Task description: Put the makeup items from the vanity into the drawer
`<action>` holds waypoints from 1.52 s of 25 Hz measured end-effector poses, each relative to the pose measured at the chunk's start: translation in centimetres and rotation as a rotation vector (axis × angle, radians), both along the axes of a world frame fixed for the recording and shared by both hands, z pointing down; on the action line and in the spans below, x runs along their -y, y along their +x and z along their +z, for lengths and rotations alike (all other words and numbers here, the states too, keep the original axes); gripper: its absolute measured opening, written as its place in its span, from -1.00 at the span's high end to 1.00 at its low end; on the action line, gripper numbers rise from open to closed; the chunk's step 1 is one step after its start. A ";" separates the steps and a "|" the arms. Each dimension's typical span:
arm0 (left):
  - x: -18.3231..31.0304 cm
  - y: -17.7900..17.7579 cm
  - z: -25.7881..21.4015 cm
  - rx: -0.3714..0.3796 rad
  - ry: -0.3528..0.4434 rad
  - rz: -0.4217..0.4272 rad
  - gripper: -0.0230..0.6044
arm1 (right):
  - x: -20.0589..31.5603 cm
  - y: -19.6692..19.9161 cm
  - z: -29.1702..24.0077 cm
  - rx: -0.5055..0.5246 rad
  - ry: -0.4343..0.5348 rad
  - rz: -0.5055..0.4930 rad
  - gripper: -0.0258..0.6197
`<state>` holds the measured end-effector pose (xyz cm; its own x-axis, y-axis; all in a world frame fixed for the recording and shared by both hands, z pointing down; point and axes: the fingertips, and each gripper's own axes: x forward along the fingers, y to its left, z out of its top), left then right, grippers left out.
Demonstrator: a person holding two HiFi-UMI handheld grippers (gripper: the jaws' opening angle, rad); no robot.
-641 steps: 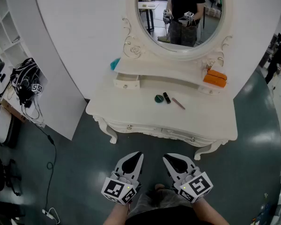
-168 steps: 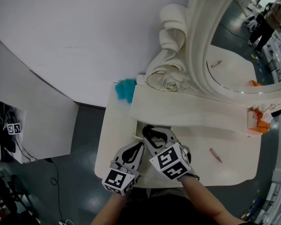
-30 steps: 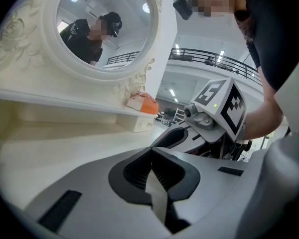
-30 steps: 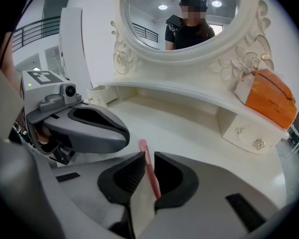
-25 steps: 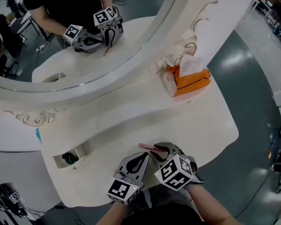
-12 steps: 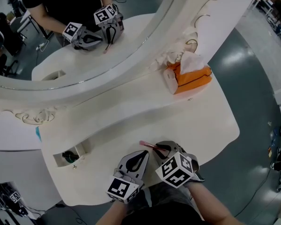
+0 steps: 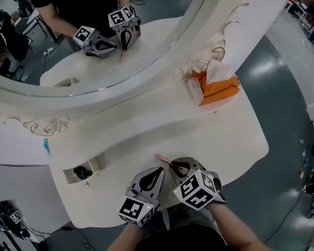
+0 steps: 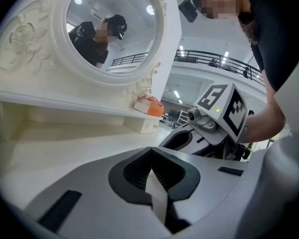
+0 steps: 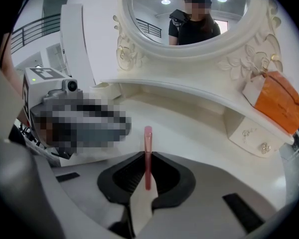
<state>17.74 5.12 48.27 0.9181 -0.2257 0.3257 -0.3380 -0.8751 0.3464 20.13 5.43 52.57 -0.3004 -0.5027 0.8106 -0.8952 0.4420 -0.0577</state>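
Right gripper (image 9: 147,158): jaws clamped on a slim pink makeup stick (image 9: 148,135), long axis projecting past the tips. Left gripper (image 8: 151,154): jaws together, empty. Open drawer (image 7: 68,174) lies well leftward along the vanity (image 7: 225,135), nearer the left gripper.

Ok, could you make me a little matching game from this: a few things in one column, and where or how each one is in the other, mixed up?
Things:
1. pink stick
2. orange tissue box
3. left tool
4. small drawer

States:
a. shut, with nothing in it
b. open, something dark inside
c. clamped in the right tool
d. standing on the shelf by the mirror's frame

Pairs: 1-c, 2-d, 3-a, 4-b
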 end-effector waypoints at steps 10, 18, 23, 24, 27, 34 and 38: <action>1.2 -3.4 -0.8 -0.016 0.004 -0.086 0.88 | 2.0 -3.7 -2.1 0.022 0.045 -0.073 0.75; 2.1 -7.6 -1.5 -0.021 0.009 -0.169 0.88 | 3.4 -8.8 -3.5 0.035 0.068 -0.172 0.75; 2.9 -11.1 -2.0 -0.020 0.016 -0.240 0.88 | 4.1 -12.4 -4.1 0.041 0.078 -0.245 0.75; 3.1 -11.8 -2.1 -0.020 0.018 -0.255 0.88 | 4.2 -13.1 -4.3 0.042 0.080 -0.259 0.75; 3.6 -13.7 -2.5 -0.020 0.027 -0.300 0.88 | 4.8 -15.1 -4.7 0.045 0.088 -0.302 0.75; 4.5 -18.4 -3.4 -0.024 0.047 -0.403 0.88 | 5.9 -19.8 -5.7 0.058 0.112 -0.395 0.75; 4.9 -20.7 -3.9 -0.026 0.054 -0.440 0.88 | 6.3 -22.2 -6.2 0.060 0.120 -0.426 0.75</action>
<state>-3.00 0.20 44.34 0.7386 -0.6130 0.2805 -0.6741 -0.6670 0.3173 -2.09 -0.89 46.39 -0.5457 -0.4132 0.7290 -0.6286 0.7771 -0.0300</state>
